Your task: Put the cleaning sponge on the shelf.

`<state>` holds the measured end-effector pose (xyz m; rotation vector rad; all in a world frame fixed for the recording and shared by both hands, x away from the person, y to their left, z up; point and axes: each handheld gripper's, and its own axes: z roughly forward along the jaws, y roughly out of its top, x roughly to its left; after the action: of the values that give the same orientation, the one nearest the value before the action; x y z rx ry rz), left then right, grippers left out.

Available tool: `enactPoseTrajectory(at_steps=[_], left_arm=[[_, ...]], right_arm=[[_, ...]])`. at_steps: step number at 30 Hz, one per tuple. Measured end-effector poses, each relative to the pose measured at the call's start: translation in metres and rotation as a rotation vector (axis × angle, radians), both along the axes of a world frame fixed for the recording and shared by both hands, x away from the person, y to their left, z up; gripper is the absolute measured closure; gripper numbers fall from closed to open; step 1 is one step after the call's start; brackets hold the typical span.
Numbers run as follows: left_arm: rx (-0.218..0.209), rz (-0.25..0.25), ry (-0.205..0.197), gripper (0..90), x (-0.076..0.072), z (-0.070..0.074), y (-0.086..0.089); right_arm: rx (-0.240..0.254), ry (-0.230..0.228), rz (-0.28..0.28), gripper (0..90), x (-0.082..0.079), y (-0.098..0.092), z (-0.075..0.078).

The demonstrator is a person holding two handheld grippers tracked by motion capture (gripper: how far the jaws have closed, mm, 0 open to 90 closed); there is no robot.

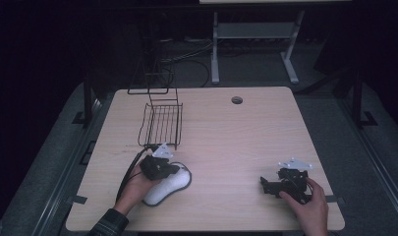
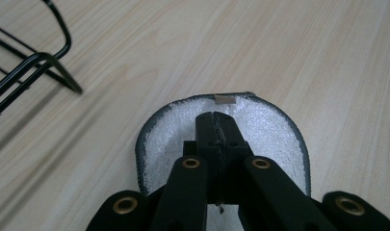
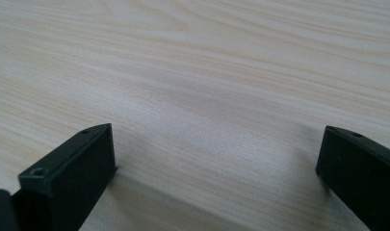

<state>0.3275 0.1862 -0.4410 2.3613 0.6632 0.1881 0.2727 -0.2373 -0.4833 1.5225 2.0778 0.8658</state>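
White insole [image 2: 274, 130] under closed left jaws

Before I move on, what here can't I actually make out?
- Insole, left gripper view: near end cut off by the bottom edge and covered by the left gripper; whether its shut jaws pinch it is unclear.
- Wire rack, high view: upper frame lost against the dark background.

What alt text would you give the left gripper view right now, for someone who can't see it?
The left gripper, jaws shut together, sits over a white insole with a grey edge, lying flat on the wooden table. Whether the jaws pinch the insole cannot be told. At the upper left stands a corner of a black wire rack.
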Motion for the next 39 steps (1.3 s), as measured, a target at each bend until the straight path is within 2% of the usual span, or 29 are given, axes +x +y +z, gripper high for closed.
enactPoseTrajectory(at_steps=[3, 4, 5, 6, 10, 16, 20, 22, 25, 31, 36, 39], left_arm=[[-0.044, 0.012, 0.001, 89.1, -0.002, 0.005, 0.007], [-0.044, 0.012, 0.001, 86.9, -0.002, 0.005, 0.007], [-0.079, 0.031, -0.005, 84.1, -0.006, 0.011, 0.015], [-0.079, 0.031, -0.005, 82.1, -0.006, 0.011, 0.015], [-0.124, 0.058, 0.004, 69.9, -0.014, 0.017, 0.031], [-0.136, 0.089, 0.024, 40.7, -0.022, 0.014, 0.041], [-0.116, 0.098, 0.003, 24.0, -0.027, 0.009, 0.043], [-0.1, 0.104, 0.008, 17.4, -0.026, 0.005, 0.043], [-0.088, 0.108, 0.002, 14.2, -0.024, 0.002, 0.042], [-0.052, 0.109, 0.021, 13.2, -0.02, -0.008, 0.042], [-0.062, 0.096, 0.027, 13.0, -0.021, -0.01, 0.038], [-0.047, 0.085, 0.034, 12.9, -0.021, -0.011, 0.037]], right_arm=[[0.0, 0.0, 0.0, 0.0, 0.0, 0.0, 0.0], [0.0, 0.0, 0.0, 0.0, 0.0, 0.0, 0.0], [0.0, 0.0, 0.0, 0.0, 0.0, 0.0, 0.0], [0.0, 0.0, 0.0, 0.0, 0.0, 0.0, 0.0], [0.0, 0.0, 0.0, 0.0, 0.0, 0.0, 0.0], [0.0, 0.0, 0.0, 0.0, 0.0, 0.0, 0.0], [0.0, 0.0, 0.0, 0.0, 0.0, 0.0, 0.0], [0.0, 0.0, 0.0, 0.0, 0.0, 0.0, 0.0], [0.0, 0.0, 0.0, 0.0, 0.0, 0.0, 0.0], [0.0, 0.0, 0.0, 0.0, 0.0, 0.0, 0.0], [0.001, 0.0, 0.0, 0.0, 0.0, 0.0, 0.0], [0.0, 0.0, 0.0, 0.0, 0.0, 0.0, 0.0]])
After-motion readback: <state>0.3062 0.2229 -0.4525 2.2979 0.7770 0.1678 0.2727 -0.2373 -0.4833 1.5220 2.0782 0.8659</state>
